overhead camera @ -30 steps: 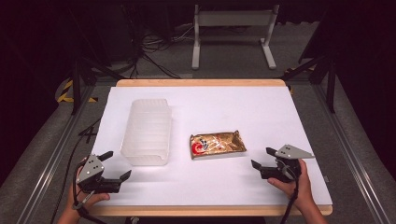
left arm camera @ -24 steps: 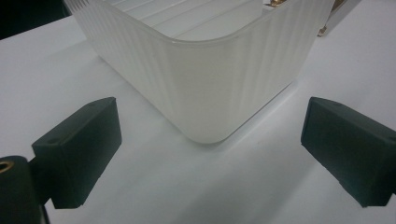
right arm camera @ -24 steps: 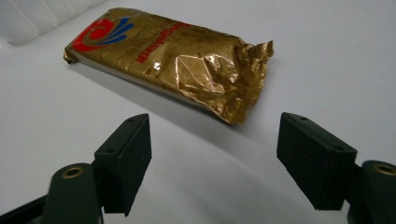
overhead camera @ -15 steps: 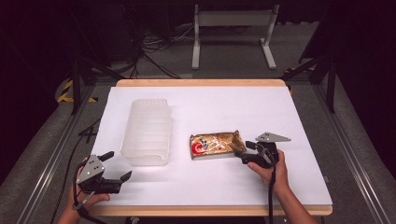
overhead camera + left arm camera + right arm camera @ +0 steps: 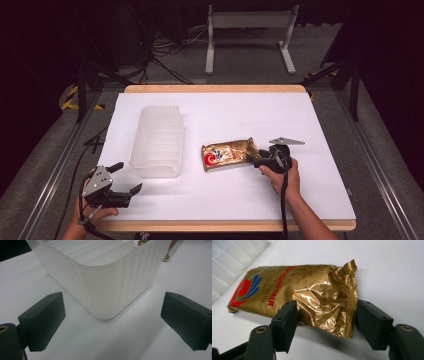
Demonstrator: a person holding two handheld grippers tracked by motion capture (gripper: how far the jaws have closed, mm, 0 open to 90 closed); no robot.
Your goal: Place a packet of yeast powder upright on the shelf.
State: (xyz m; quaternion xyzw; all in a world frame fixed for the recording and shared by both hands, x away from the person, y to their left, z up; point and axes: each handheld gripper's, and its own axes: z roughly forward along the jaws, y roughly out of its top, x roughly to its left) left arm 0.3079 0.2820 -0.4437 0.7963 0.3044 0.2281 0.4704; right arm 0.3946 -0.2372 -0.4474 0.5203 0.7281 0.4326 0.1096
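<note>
- The gold foil packet (image 5: 229, 155) is seen lying flat on the white table (image 5: 220, 115), just right of the translucent plastic container (image 5: 157, 140) and apart from it.
- The right gripper (image 5: 254, 159) is held at the packet's crumpled right end; in the right gripper view the packet (image 5: 294, 287) is seen with that end between the 2 jaws.
- Its jaws have just been closing and both pads now lie against the foil's edges, so the packet is gripped at its crumpled end while it rests on the table.
- The left gripper (image 5: 126, 181) is held near the table's front left corner, with its jaws spread wide and nothing between them.
- In the left gripper view the container's rounded near corner (image 5: 105, 287) is seen ahead of the 2 jaws, apart from both.
</note>
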